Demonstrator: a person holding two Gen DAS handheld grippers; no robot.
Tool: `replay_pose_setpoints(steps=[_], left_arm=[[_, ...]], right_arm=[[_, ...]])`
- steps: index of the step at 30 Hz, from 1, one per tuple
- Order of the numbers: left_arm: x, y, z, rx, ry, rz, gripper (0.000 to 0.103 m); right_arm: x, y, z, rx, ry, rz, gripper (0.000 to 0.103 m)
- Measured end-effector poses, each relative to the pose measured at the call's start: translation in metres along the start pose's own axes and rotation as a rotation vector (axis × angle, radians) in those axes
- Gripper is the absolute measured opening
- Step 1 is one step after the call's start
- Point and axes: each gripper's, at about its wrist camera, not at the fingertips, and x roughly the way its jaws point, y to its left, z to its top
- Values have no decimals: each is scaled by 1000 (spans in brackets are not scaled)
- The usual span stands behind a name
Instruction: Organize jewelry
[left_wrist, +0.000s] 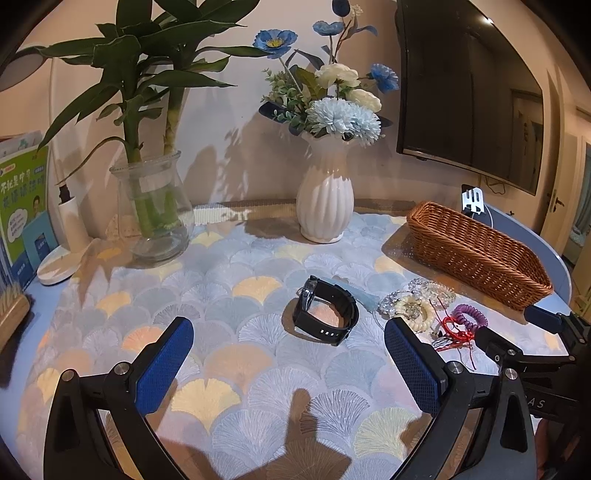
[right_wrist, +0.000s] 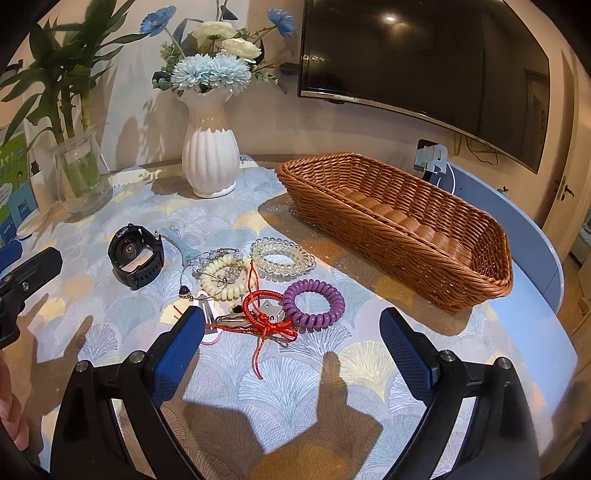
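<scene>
A black watch (left_wrist: 327, 312) lies on the patterned tablecloth, just ahead of my open, empty left gripper (left_wrist: 288, 328); it also shows in the right wrist view (right_wrist: 136, 256). To its right lies a pile of jewelry: a purple coil band (right_wrist: 314, 302), a red cord bracelet (right_wrist: 264, 314), a cream coil band (right_wrist: 223, 277), a clear bead bracelet (right_wrist: 282, 256) and hair clips (right_wrist: 210, 325). My right gripper (right_wrist: 293, 325) is open and empty, just short of the purple band and red cord. The wicker basket (right_wrist: 443, 266) stands empty beyond them to the right.
A white vase of flowers (left_wrist: 325, 206) and a glass vase with a green plant (left_wrist: 155, 214) stand at the back of the table. A lamp base (left_wrist: 59, 266) and books (left_wrist: 22, 206) are at the left. A TV (right_wrist: 424, 55) hangs on the wall.
</scene>
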Motion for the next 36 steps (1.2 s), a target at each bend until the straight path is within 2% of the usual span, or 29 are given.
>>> replay_pose_setpoints(steps=[31, 34, 36], left_arm=[[5, -3, -2, 20, 26, 3, 103], [13, -1, -2, 3, 82, -33, 103], [21, 3, 0, -10, 188, -100, 103]], right_arm=[[4, 1, -1, 0, 11, 0, 96], [5, -2, 0, 9, 20, 18, 96], [12, -12, 3, 23, 107, 116, 96]])
